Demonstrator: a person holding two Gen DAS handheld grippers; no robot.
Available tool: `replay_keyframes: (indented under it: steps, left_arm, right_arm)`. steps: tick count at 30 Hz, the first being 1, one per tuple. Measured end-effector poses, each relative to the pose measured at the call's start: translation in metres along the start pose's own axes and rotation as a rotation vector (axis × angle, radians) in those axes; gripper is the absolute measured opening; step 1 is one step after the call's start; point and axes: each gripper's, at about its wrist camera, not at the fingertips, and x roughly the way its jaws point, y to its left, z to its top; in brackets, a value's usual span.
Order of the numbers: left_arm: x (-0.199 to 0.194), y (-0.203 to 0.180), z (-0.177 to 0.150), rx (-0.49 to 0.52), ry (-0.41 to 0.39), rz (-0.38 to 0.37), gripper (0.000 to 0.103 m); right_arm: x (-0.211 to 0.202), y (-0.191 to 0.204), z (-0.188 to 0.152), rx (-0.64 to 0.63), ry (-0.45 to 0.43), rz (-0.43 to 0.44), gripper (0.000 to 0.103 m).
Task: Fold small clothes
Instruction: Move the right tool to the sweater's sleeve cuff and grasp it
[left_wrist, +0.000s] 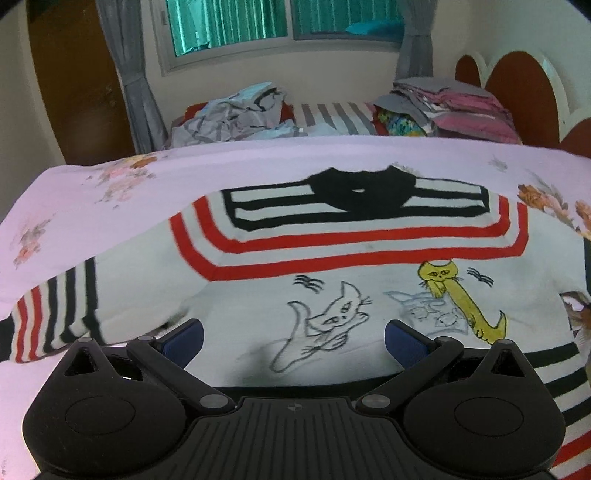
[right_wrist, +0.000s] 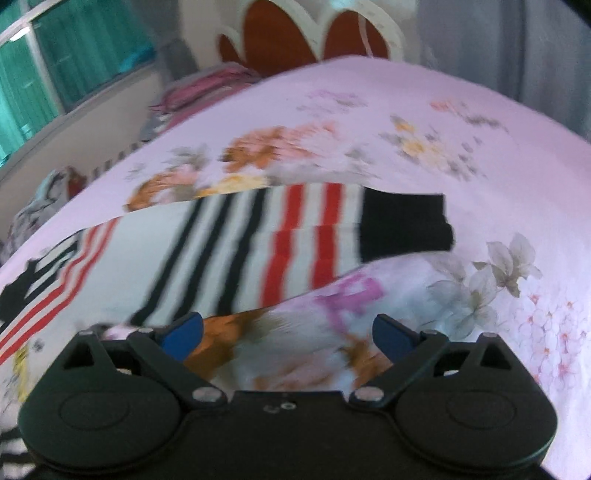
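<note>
A small white sweater (left_wrist: 258, 295) with red and black stripes, a black collar and drawn cats lies spread flat on the pink floral bedsheet (left_wrist: 92, 177). My left gripper (left_wrist: 293, 338) hovers open over its lower front, above the white cat drawing, with nothing between the blue pads. In the right wrist view, the sweater's right sleeve (right_wrist: 295, 240) stretches sideways, ending in a black cuff (right_wrist: 402, 225). My right gripper (right_wrist: 288, 332) stands open just in front of that sleeve, above the sheet's flower print, holding nothing. The view is blurred.
A heap of crumpled clothes (left_wrist: 236, 114) and a stack of folded fabric (left_wrist: 454, 107) lie on the bed's far side. A red-and-white headboard (left_wrist: 517, 77) rises at the right. A window (left_wrist: 280, 22) with grey curtains and a brown door (left_wrist: 74, 85) stand behind.
</note>
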Motion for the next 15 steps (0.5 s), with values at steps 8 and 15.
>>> replay_keyframes:
  steps: [8, 15]
  left_arm:
    - [0.009, -0.014, -0.001, 0.012, 0.027, 0.011, 0.103]
    - [0.015, -0.017, -0.003, 0.05, 0.031, 0.014, 0.103]
  right_arm:
    - [0.031, -0.026, 0.024, 0.115, -0.036, 0.015, 0.085]
    - [0.041, -0.033, 0.034, 0.126, -0.1, 0.015, 0.018]
